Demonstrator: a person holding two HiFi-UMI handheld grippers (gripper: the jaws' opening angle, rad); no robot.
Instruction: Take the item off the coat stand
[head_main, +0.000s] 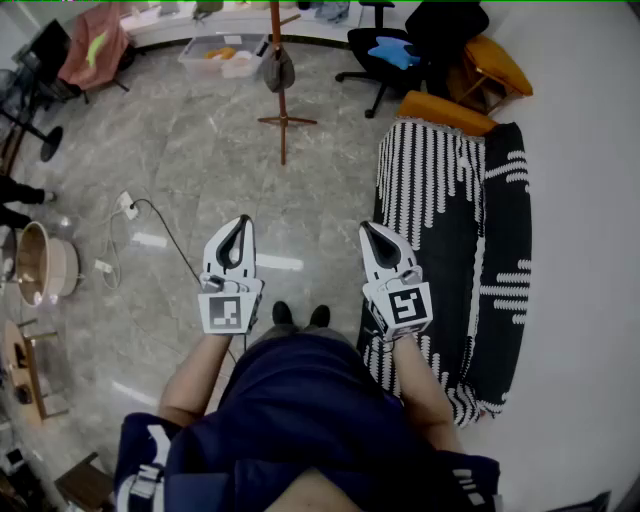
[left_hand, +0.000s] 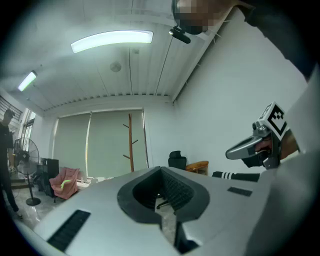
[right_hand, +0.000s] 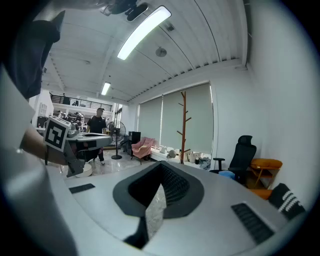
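Both claws are pressed together and hold nothing: the left claw (head_main: 243, 221) and the right claw (head_main: 367, 229) stick out in front of the person, side by side over the floor (head_main: 320, 190). The item (head_main: 278, 70) is a grey thing, maybe a hat or a small bag, and it hangs on the coat stand (head_main: 284, 110). The stand is well apart from the claws, across the shiny floor, so the job has not really begun. I think the person must walk over and spread one claw before it can pinch the item. The stand is a thin pole on small feet. If a claw tugs the item sideways and does not lift it up off its peg, the stand could tip over. The item could also slip and drop if the claw only pinches its edge. A cable (head_main: 172, 240) lies on the floor at the left, and a striped blanket (head_main: 450, 230) lies at the right. A foot could catch on the cable while walking.
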